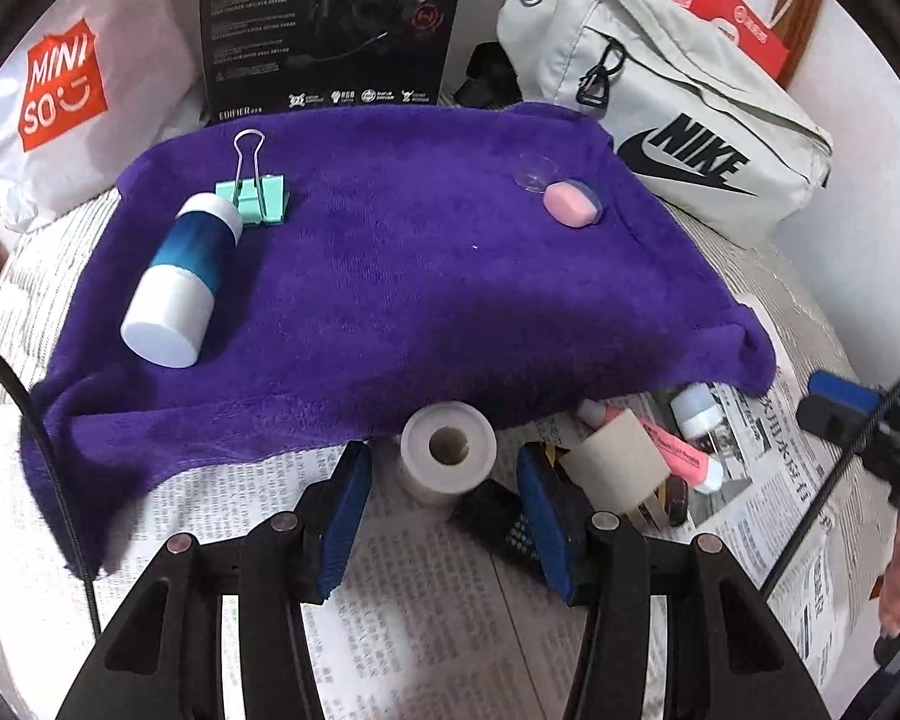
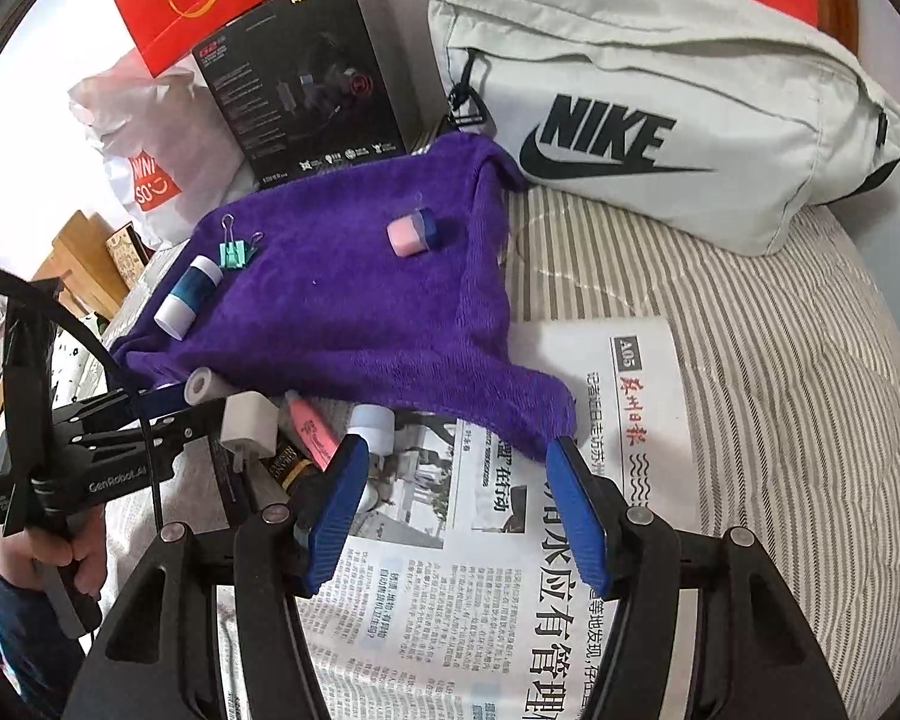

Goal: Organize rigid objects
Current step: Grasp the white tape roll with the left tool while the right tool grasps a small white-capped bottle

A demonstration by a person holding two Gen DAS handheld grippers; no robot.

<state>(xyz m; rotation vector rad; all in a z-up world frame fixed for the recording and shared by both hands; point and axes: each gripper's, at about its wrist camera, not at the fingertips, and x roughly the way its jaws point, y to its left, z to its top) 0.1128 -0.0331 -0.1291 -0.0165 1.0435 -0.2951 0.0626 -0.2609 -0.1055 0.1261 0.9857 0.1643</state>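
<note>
The left claw (image 1: 444, 516) hangs low over the newspaper (image 1: 426, 612), jaws spread wide and holding nothing. A small roll of white tape (image 1: 448, 455) lies just beyond the fingertips, between the two blue pads (image 1: 345, 516), its hollow core facing the camera; whether the pads touch it cannot be told. The right claw (image 2: 456, 504) is likewise spread and empty above the newspaper (image 2: 498, 588), its right fingertip at the drooping corner of a purple towel (image 2: 354, 312).

On the towel (image 1: 390, 276) lies a white bottle with a blue band (image 1: 177, 279), on its side, long axis running from the near left to the far right, flat base toward the left camera. Its far end touches a green binder clip (image 1: 258, 195), whose wire handles point away. Well apart, near the towel's far right edge, rests a pink eraser (image 1: 568, 204) beside a clear suction cup (image 1: 534, 171).

At the towel's near edge a loose pile gathers: a white charger plug (image 2: 249, 423), a pink marker (image 2: 312, 435) and a small white bottle (image 2: 373, 420). Behind stand a grey Nike bag (image 2: 660, 108), a black headset box (image 2: 306, 72) and a white shopping bag (image 1: 84, 90).
</note>
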